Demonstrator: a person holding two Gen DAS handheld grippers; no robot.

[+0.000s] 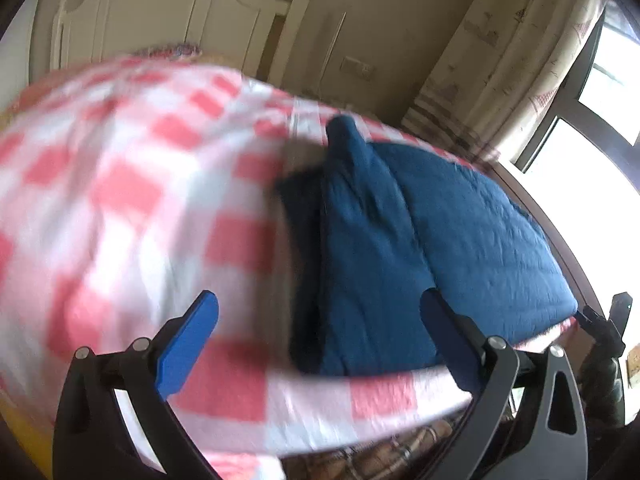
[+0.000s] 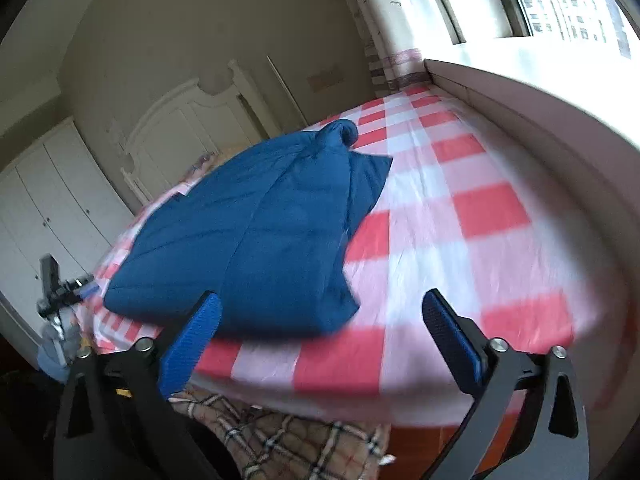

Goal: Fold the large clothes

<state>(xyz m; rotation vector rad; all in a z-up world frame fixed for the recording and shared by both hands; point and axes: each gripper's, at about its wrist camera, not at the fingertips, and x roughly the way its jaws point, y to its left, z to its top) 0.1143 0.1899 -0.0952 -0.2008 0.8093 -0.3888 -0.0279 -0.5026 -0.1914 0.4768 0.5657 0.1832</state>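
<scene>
A puffy quilted blue garment (image 2: 256, 236) lies folded at frame centre on the red-and-white checked bedsheet (image 2: 460, 216); both blue-padded tongs, left (image 1: 320, 344) and right (image 2: 320, 344), gape apart, holding nothing.

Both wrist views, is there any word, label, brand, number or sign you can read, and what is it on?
None can be read.
Blue garment: no label or print shows.
Checked bedsheet: pattern only.
Wall plate: too small and blurred to tell any marking.
Curtain: faint printed pattern, blurred, no legible text.
Left claw and right claw: no markings visible.
</scene>
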